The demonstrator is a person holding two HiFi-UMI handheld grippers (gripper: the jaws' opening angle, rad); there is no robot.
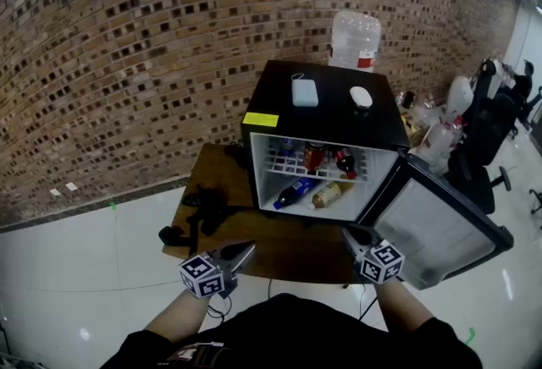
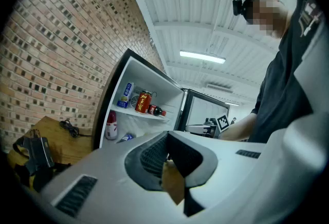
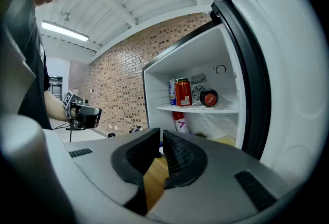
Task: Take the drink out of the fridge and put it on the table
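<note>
A black mini fridge [image 1: 326, 109] stands on a wooden table [image 1: 288, 245] with its door [image 1: 440, 228] swung open to the right. Its wire shelf holds a red can [image 1: 314, 156] [image 3: 183, 92] [image 2: 143, 102] and a dark, red-capped bottle [image 1: 345, 162] lying down. On the fridge floor lie a blue bottle [image 1: 294, 192] and a yellowish bottle [image 1: 327, 195]. My left gripper [image 1: 241, 253] [image 2: 167, 138] hovers shut and empty in front of the fridge. At the door's lower corner my right gripper [image 1: 351, 234] [image 3: 160, 138] is shut to a sliver, holding nothing.
Black gear and cables [image 1: 203, 208] lie on the table's left part. Two white items [image 1: 305, 92] rest on the fridge top, with a large water jug [image 1: 356, 41] behind. An office chair [image 1: 491, 130] and clutter stand at the right. A brick wall runs behind.
</note>
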